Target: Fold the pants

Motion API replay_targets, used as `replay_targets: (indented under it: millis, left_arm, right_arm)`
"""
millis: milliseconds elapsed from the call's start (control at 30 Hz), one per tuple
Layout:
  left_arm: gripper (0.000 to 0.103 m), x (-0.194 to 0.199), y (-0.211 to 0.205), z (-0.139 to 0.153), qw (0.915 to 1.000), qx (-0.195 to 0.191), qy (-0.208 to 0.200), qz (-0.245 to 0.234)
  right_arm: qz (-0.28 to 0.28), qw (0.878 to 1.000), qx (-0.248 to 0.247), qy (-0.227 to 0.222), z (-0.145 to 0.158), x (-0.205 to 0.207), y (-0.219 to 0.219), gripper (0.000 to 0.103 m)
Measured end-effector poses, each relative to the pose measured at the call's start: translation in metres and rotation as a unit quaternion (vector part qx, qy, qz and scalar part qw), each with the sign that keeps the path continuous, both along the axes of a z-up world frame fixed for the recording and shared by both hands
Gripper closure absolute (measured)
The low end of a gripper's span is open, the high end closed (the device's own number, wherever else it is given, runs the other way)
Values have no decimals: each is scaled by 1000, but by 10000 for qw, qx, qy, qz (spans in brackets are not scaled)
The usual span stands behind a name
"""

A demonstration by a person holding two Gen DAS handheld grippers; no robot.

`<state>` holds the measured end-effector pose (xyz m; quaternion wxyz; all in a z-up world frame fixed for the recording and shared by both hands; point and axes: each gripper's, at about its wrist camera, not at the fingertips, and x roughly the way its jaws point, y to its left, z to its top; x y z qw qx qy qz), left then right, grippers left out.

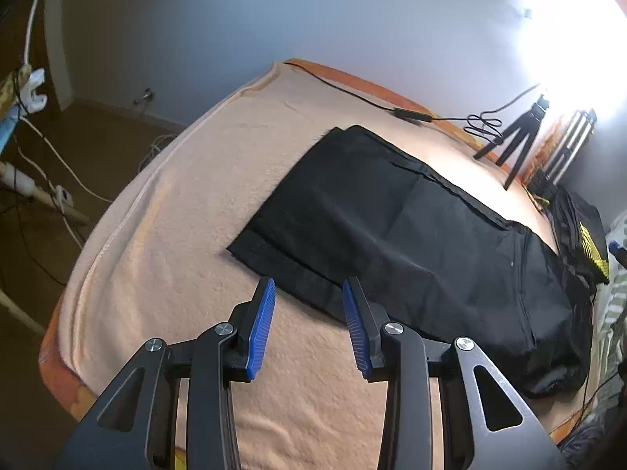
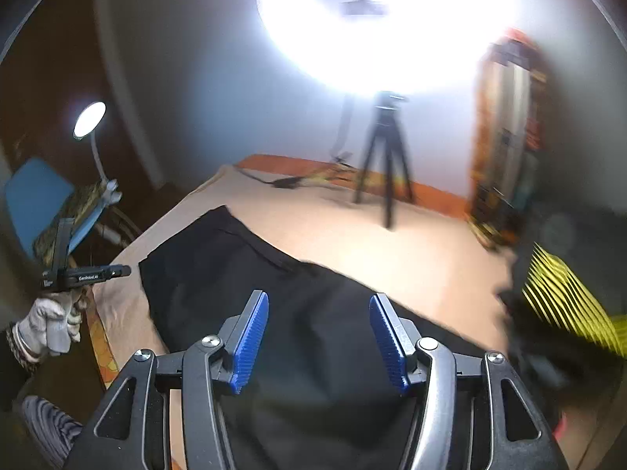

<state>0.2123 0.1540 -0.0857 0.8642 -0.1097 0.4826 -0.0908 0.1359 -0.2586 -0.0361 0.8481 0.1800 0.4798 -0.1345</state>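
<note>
The left gripper (image 1: 307,288) hangs with its blue pads (image 1: 260,329) apart and nothing between them, just above the peach blanket (image 1: 168,235) at the near hem of the black pants (image 1: 392,227). The right gripper (image 2: 319,305) also stands open and empty, over the dark cloth. The pants lie flat along the bed, with a small black tripod (image 1: 517,141) and a black cable (image 1: 411,114) beyond them near the wall, and a black-and-yellow garment (image 1: 588,243) at their far end.

Both tongs angle downward with jaws apart and empty: left tongs (image 1: 309,293), right tongs (image 2: 319,309) wider.
</note>
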Motion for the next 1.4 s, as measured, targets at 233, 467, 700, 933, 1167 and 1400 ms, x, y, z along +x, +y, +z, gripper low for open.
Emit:
replay_targets:
  millis: [233, 467, 700, 933, 1167, 1400]
  left_arm:
    - [69, 19, 4, -13, 9998, -182, 83, 88]
    - [69, 33, 1, -26, 9993, -256, 229, 119]
    - [56, 38, -3, -27, 9998, 96, 103, 115]
    - [56, 45, -1, -30, 9994, 258, 69, 202]
    - [55, 46, -1, -30, 9993, 201, -45, 323]
    - [74, 41, -10, -29, 9981, 448, -314, 266]
  right_arm:
    - [922, 9957, 54, 109, -27, 89, 14, 34]
    - [1941, 9794, -63, 551, -77, 173, 50, 33]
    - [2191, 9719, 274, 819, -131, 240, 60, 33]
    - [2161, 9709, 495, 911, -163, 272, 56, 33]
    - [2142, 9696, 713, 943, -186, 300, 54, 33]
    - [2163, 9657, 844, 1165, -215, 317, 64, 36]
